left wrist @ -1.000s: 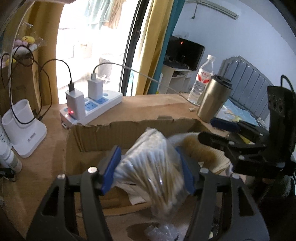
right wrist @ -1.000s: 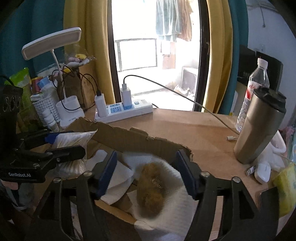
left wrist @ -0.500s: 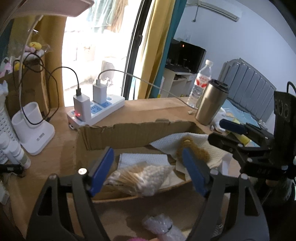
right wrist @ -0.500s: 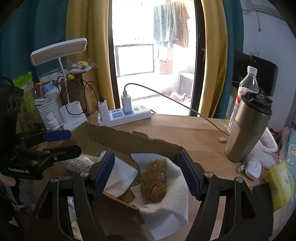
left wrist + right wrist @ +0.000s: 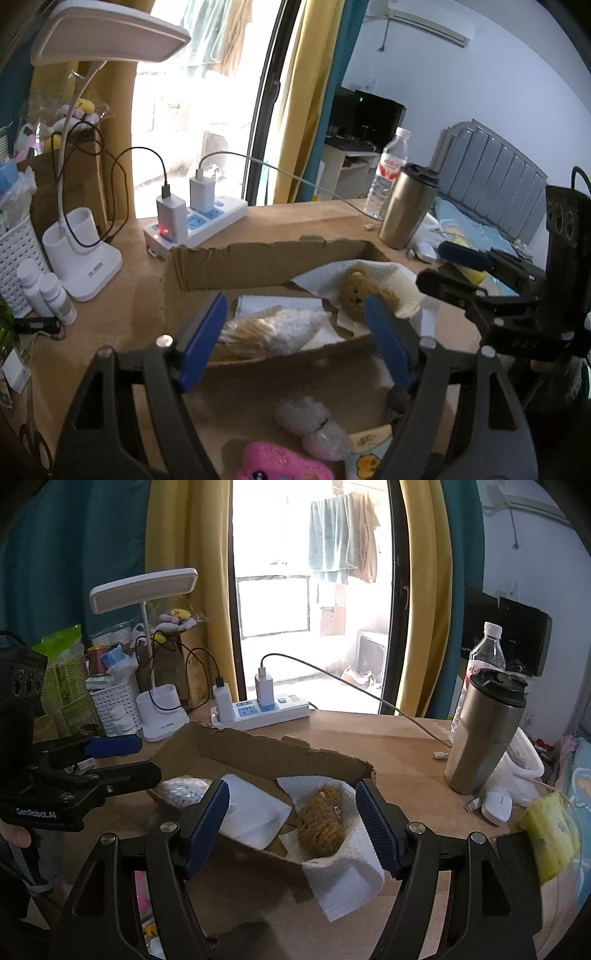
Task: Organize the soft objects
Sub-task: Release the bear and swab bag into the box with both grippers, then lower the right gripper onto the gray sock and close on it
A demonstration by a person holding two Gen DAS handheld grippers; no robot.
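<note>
Now both the left gripper [image 5: 295, 339] and right gripper [image 5: 291, 823] gape empty over the cardboard box [image 5: 258, 266].

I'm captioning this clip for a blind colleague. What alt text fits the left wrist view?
The open left gripper hovers before a shallow brown cardboard box holding a clear bag of cotton swabs and a brown plush bear on white paper towel. The right gripper is at the right; a white power strip sits behind.
</note>
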